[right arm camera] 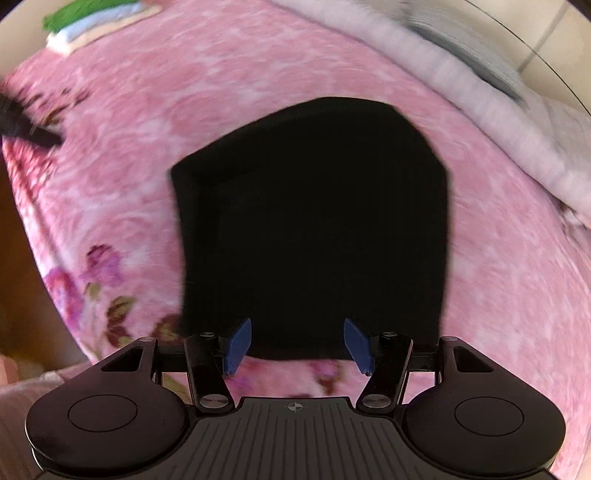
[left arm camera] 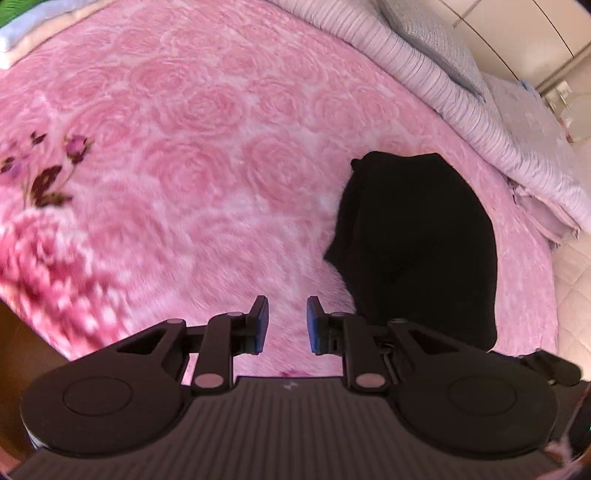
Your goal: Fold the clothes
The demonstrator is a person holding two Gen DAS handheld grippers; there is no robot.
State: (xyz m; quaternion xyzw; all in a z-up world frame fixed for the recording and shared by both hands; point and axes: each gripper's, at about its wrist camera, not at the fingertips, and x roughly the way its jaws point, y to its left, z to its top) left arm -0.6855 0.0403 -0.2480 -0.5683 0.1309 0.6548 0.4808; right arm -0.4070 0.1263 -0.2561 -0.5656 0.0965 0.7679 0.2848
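Note:
A black garment [left arm camera: 417, 243] lies folded into a compact rectangle on the pink floral blanket [left arm camera: 207, 147]. In the left wrist view it lies to the right of my left gripper [left arm camera: 287, 325], which is open and empty over bare blanket. In the right wrist view the garment [right arm camera: 314, 221] fills the middle. My right gripper [right arm camera: 297, 345] is open and empty, hovering at the garment's near edge. The right wrist view is blurred by motion.
Lilac pillows and a ribbed bolster [left arm camera: 443, 85] line the far right of the bed. A stack of folded clothes [right arm camera: 92, 26], green, blue and cream, lies at the far left corner. The wooden bed edge [left arm camera: 18, 332] shows at lower left.

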